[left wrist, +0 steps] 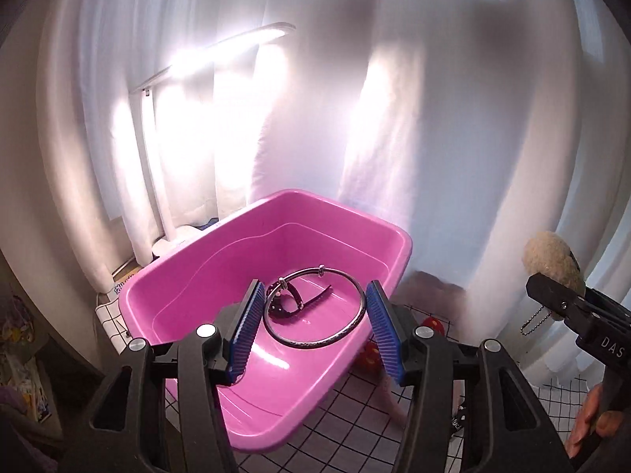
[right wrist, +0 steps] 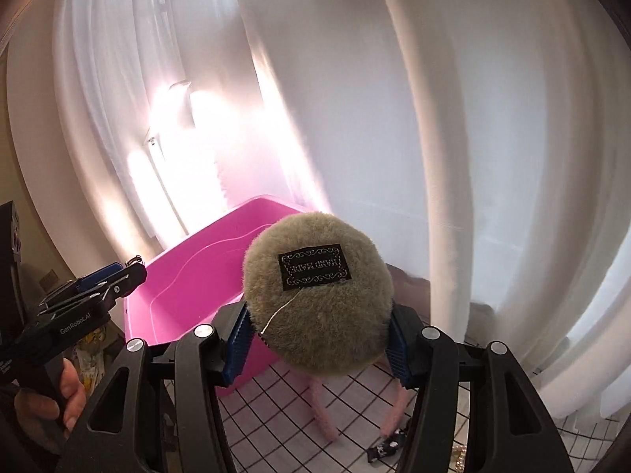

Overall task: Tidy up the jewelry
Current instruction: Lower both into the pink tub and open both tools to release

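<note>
Right wrist view, right tongs (right wrist: 317, 335) clamping plush pompom (right wrist: 317, 295), pink tub (right wrist: 189, 276) behind

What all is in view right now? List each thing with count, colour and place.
Tub: one, pink, on the checked cloth.
Ring: one, dark metal, inside the tub.
Strap: one, black, inside the tub, within the ring.
Plush puff: one, beige with black label, between the right gripper's pads.
Checked cloth: one, white with black lines, under the tub.
Lamp: one, white, behind the tub.
Curtains: white, backdrop.
Left gripper: black, blue pads, nothing between them.
Right gripper: black, blue pads, gripping the puff.
</note>
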The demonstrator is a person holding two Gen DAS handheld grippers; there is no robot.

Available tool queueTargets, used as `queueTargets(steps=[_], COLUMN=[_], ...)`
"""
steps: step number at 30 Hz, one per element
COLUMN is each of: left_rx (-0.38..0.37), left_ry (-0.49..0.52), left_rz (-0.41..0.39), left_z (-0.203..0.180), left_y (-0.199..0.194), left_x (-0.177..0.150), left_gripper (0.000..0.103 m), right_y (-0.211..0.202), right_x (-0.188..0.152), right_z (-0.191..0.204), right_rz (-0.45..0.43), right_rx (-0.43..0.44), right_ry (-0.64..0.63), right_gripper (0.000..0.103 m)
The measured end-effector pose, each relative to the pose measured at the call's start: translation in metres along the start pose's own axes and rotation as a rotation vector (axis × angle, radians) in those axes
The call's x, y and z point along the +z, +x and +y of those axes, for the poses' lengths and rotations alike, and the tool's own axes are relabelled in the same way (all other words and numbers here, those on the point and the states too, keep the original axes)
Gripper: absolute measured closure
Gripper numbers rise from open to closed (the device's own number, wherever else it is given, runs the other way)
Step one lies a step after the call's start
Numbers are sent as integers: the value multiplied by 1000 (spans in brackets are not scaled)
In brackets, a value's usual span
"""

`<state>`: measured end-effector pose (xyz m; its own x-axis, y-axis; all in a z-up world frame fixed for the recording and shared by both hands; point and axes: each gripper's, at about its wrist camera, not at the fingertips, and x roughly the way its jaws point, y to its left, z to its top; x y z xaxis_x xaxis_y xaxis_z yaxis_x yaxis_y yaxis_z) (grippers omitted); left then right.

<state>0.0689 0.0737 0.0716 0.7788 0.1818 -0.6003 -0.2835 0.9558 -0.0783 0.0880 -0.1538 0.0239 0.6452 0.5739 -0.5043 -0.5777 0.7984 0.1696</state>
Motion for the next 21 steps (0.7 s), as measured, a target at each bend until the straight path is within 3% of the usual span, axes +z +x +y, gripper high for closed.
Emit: queueTargets(steps=[8,14,21], left_rx=[26,28,-1], left_ry=[-7,-23,-48], left_rz=[152,316,501], left_z=[73,102,115], left_y=[78,131,167], left_x=[15,8,-9], left_gripper=[51,51,51], right_y=[115,198,257], right_x=[44,49,37], right_z=[72,94,99], right_rz=[128,349,568], right_rx=[53,56,19], right_ry=[-82,-107,-101], right_gripper=[48,48,48])
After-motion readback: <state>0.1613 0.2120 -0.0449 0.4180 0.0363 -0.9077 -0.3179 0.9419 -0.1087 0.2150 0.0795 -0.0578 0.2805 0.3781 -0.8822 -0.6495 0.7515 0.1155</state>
